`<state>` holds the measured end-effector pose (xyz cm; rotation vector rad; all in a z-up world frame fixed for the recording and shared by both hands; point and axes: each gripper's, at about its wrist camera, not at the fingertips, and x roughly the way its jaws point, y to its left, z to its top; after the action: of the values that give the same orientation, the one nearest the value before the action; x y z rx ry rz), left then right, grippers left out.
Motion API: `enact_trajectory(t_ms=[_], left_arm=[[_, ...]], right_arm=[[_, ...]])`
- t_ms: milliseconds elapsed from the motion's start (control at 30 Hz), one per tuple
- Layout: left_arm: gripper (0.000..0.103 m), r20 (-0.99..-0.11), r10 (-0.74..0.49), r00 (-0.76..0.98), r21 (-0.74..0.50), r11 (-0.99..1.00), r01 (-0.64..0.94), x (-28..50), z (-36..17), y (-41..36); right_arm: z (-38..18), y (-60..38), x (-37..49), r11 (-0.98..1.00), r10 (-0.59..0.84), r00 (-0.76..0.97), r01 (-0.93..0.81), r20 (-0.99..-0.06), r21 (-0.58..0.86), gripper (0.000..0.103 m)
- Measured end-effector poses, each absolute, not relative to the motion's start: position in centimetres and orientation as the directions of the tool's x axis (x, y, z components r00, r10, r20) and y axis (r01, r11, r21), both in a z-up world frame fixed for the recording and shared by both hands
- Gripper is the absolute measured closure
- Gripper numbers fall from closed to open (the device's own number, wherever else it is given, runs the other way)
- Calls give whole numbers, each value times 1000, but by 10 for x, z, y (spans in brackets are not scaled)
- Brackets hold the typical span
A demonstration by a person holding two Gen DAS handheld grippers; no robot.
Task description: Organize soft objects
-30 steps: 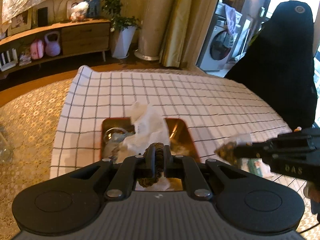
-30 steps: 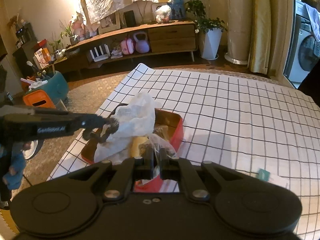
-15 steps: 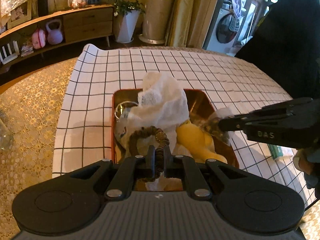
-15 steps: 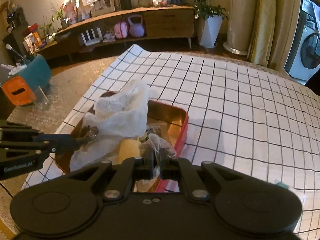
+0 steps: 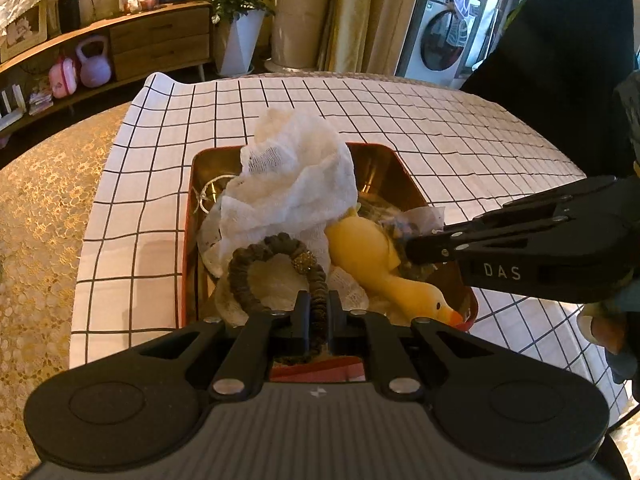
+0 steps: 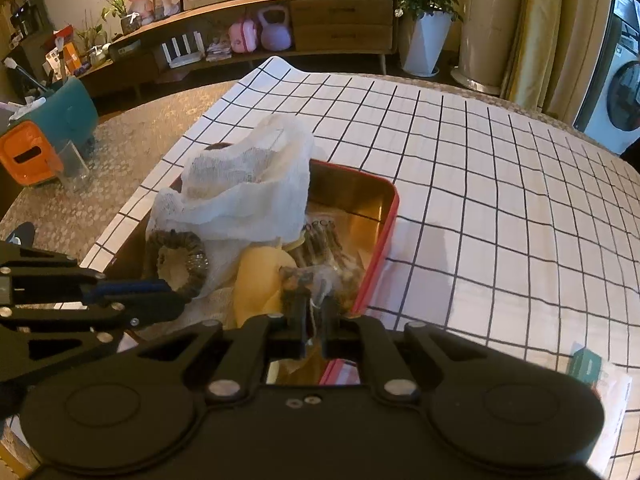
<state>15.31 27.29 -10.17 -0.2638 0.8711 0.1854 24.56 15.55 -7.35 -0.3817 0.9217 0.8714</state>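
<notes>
A red tin tray point(image 5: 404, 178) point(image 6: 390, 208) with a gold inside sits on the checked cloth. In it lie a white gauze cloth point(image 5: 296, 184) point(image 6: 244, 184), a yellow rubber duck point(image 5: 376, 256) point(image 6: 260, 276) and other small items. My left gripper point(image 5: 318, 308) point(image 6: 176, 300) is shut on a dark braided hair tie point(image 5: 276, 268) point(image 6: 180, 260), low over the tray's near end. My right gripper point(image 6: 314, 312) point(image 5: 412, 246) is shut on a small clear packet of dark bits point(image 6: 320, 276) point(image 5: 416, 220), over the tray beside the duck.
The checked tablecloth point(image 6: 500, 200) spreads right of the tray. A green-and-white packet point(image 6: 588, 364) lies on it near the front right. A teal and orange box point(image 6: 44, 136) and a glass point(image 6: 72, 164) stand at the left on the gold cloth.
Both grippers have come down and in over the tray with their loads. The hair tie and the packet now sit low among the things in the tray.
</notes>
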Motion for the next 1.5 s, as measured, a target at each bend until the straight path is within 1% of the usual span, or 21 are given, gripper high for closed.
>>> enact_trajectory(t_ms=[67,133,300,700,767,833,867,900,967,1133,1300,1367,1400,1433,1500], left_arm=[[96,-774,55,631,-151,952,-267,153,-104,272],[96,-774,58,630,-147,952,-269,153,-106,270],[95,-773,59,632,-157,947,-280,150,-108,270],[93,-765,84,638,-159,936,-313,145,-103,270],[93,-763,85,641,-160,936,-314,143,-102,269],[92,-761,89,642,-162,933,-321,142,-99,268],[92,-758,86,646,-167,932,-321,140,-98,268],[92,-754,83,652,-173,932,-318,139,-96,268],[92,-749,85,657,-171,933,-315,138,-93,265],[91,-734,101,672,-156,937,-312,133,-83,258],[91,-718,93,689,-178,933,-311,128,-74,251],[86,-712,94,696,-175,936,-305,126,-69,247],[75,-707,93,702,-175,937,-301,124,-67,245],[59,-700,93,708,-175,939,-297,123,-65,243],[42,-676,101,730,-171,942,-289,118,-58,236]], right_arm=[[-75,154,245,615,485,307,-786,-819,69,92],[-76,152,245,618,492,299,-782,-817,86,88],[-79,147,240,615,508,287,-781,-812,109,85],[-69,133,231,623,539,291,-769,-790,143,84],[-66,130,229,620,553,285,-768,-783,158,81],[-64,126,227,617,566,283,-768,-774,171,75],[-62,123,225,618,571,293,-768,-767,167,66],[-60,120,222,615,577,298,-771,-760,165,60],[-56,116,219,611,585,301,-775,-753,164,61],[-47,102,213,609,614,304,-769,-729,193,60],[-34,85,201,592,647,315,-781,-694,198,55],[-29,78,196,586,655,329,-790,-680,182,53],[-27,74,193,583,659,334,-793,-674,177,53],[-24,71,192,581,663,338,-795,-668,174,52],[-19,63,187,578,673,348,-798,-653,170,50]])
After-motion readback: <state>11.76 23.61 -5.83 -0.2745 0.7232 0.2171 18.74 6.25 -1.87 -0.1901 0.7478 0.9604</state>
